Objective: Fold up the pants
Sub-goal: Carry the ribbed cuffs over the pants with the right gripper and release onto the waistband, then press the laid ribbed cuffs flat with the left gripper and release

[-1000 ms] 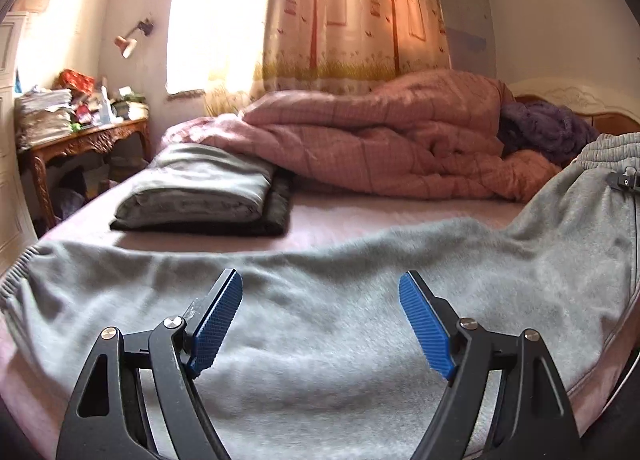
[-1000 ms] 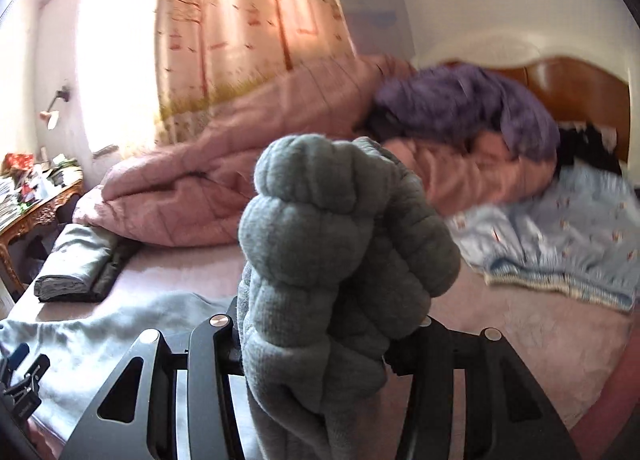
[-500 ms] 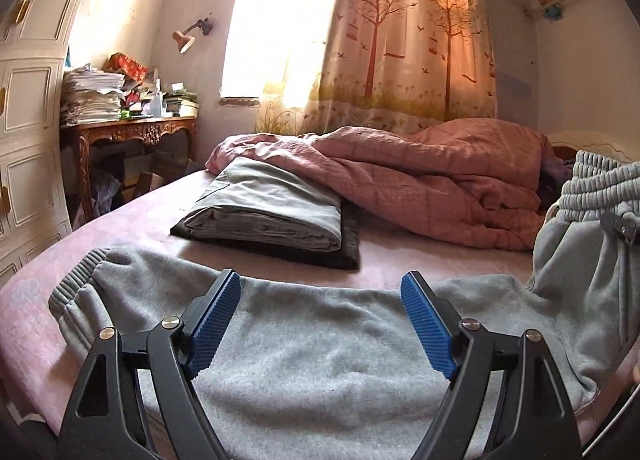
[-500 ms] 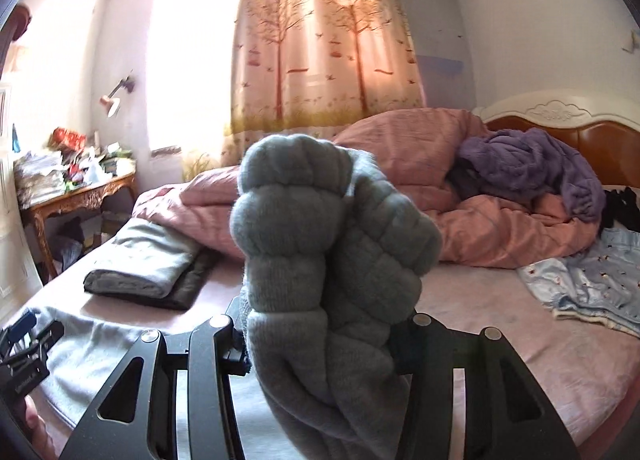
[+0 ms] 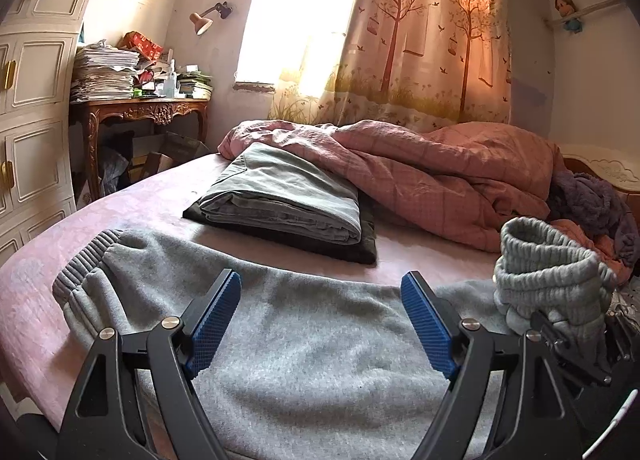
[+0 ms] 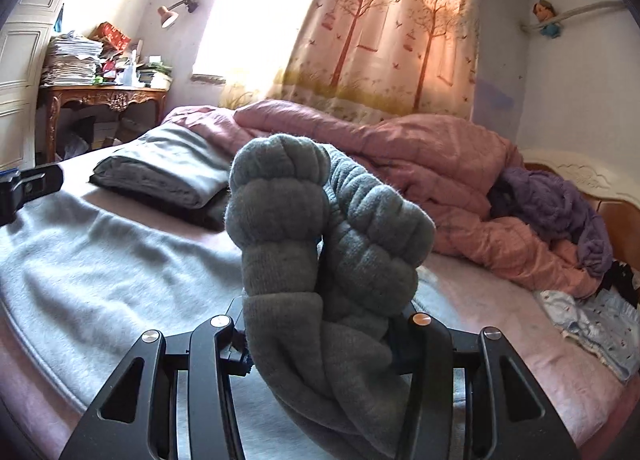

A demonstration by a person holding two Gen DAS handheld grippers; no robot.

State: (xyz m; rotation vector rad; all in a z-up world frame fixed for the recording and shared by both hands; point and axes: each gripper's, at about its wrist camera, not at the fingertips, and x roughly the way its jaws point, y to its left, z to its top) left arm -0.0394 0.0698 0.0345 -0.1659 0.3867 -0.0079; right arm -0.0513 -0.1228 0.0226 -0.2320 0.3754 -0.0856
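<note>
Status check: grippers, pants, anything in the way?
Left gripper open over gray pants. Right gripper shut on waistband. Folded clothes behind, clear.

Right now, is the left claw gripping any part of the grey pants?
No, the left claw stands open above the grey pants, its blue pads clear of the cloth.

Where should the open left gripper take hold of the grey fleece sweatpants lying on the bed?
Probably the ribbed leg cuff of the grey fleece sweatpants, approached from its free outer end. It lies flat and thick, while the right gripper holds the bunched ribbed end.
</note>
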